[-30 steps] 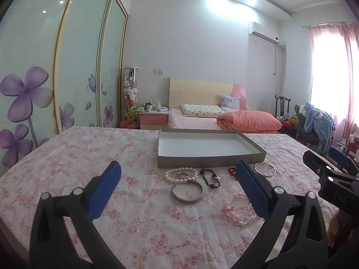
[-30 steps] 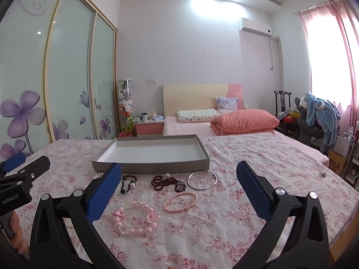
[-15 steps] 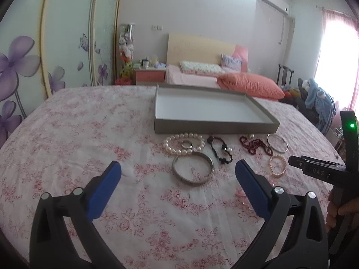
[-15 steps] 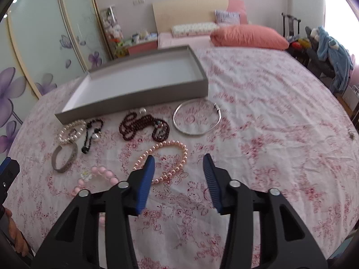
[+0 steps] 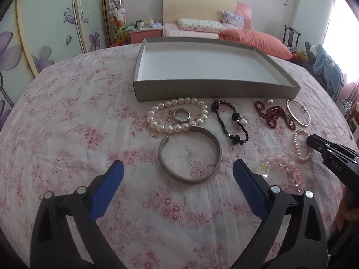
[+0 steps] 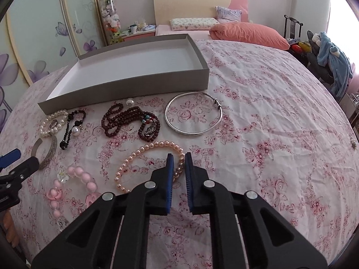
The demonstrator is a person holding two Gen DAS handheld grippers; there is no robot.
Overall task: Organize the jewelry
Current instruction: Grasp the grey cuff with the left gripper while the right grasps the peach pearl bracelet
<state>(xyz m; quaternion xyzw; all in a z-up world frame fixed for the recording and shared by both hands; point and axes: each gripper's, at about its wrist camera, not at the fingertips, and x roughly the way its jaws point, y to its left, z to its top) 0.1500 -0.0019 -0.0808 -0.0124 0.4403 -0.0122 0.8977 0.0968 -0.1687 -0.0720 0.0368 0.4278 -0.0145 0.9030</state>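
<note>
An empty grey tray [image 5: 215, 89] [image 6: 125, 87] stands on the floral cloth. In front of it lie a white pearl bracelet [image 5: 166, 129] around a silver ring [image 5: 182, 114], a wide silver cuff [image 5: 190, 154], a black bead bracelet [image 5: 231, 122], dark red beads [image 6: 130, 121], a thin silver bangle [image 6: 194, 116], a pink bead bracelet [image 6: 74, 186] and a peach pearl bracelet [image 6: 145, 163]. My left gripper [image 5: 178, 168] is open, just before the cuff. My right gripper [image 6: 178, 157] is nearly closed, its fingers on either side of the peach pearl bracelet's right edge.
A loose pearl [image 6: 129, 102] lies by the tray wall. The table edge curves away on the right. A bed with an orange pillow [image 6: 249, 34], a wardrobe with flower doors and a chair with blue clothes [image 6: 334, 58] stand behind.
Both grippers have tilted down and moved closer to the jewelry. The right gripper's jaws have narrowed from wide open to nearly closed over the peach pearl bracelet. The left stays open.
</note>
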